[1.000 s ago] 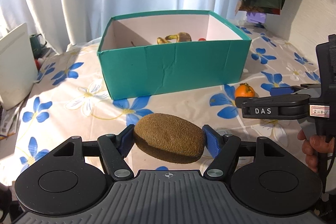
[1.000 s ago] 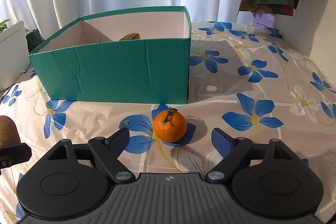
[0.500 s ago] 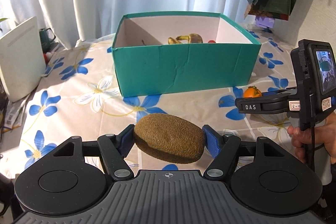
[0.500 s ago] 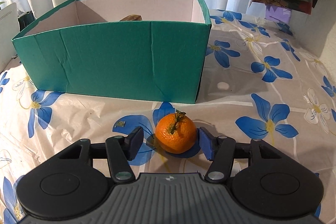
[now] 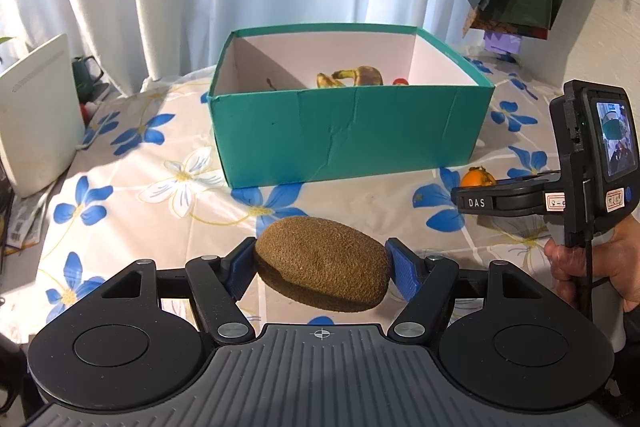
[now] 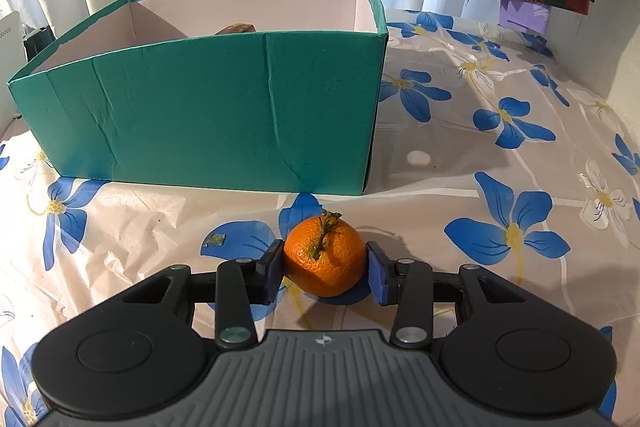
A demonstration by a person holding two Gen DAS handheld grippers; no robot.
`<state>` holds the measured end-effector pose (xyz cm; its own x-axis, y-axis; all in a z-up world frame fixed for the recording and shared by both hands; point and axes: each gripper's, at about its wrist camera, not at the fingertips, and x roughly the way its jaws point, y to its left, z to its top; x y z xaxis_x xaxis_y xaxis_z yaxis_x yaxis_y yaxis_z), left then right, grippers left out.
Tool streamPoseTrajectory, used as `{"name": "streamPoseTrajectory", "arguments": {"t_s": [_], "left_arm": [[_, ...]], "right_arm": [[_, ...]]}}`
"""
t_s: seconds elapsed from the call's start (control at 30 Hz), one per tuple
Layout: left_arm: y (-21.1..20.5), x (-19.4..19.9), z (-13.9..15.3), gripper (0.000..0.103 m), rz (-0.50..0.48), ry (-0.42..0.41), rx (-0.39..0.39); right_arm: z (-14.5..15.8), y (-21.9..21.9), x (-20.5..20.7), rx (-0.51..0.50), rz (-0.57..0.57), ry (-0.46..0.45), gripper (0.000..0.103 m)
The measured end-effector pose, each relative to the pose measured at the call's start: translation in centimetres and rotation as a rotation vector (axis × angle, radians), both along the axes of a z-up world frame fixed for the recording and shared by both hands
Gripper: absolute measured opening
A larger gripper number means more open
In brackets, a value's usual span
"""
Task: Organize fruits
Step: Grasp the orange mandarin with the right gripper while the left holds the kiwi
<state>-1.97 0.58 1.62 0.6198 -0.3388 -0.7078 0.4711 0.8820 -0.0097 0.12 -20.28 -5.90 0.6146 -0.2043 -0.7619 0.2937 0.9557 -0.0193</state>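
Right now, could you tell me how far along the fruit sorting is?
Partly done. A banana and something small and red already lie in the green box. In hand: the left gripper holds a kiwi clear of the tablecloth, and the right gripper is closing on an orange that sits on the cloth. Left: lifting the orange and putting both fruits in the box.

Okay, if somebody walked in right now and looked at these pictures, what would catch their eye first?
Probably the brown kiwi, held clear of the flowered tablecloth between the left gripper's blue pads. Next the small orange tangerine on the cloth just before the teal box, with the right gripper closing around it. A banana peeks over the box's rim.
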Motion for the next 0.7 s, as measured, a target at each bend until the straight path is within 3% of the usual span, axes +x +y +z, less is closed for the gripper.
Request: {"name": "streamPoseTrajectory", "arguments": {"t_s": [0.3, 0.7], "left_arm": [[-0.2, 0.3, 0.7, 0.074, 0.006, -0.006, -0.001], [-2.7, 3.6, 4.0, 0.074, 0.026, -0.038, -0.010]], "right_arm": [[0.8, -0.6, -0.9, 0.023, -0.031, -0.027, 0.041], [5.1, 0.7, -4.5, 0.060, 0.004, -0.141, 0.041]]}}
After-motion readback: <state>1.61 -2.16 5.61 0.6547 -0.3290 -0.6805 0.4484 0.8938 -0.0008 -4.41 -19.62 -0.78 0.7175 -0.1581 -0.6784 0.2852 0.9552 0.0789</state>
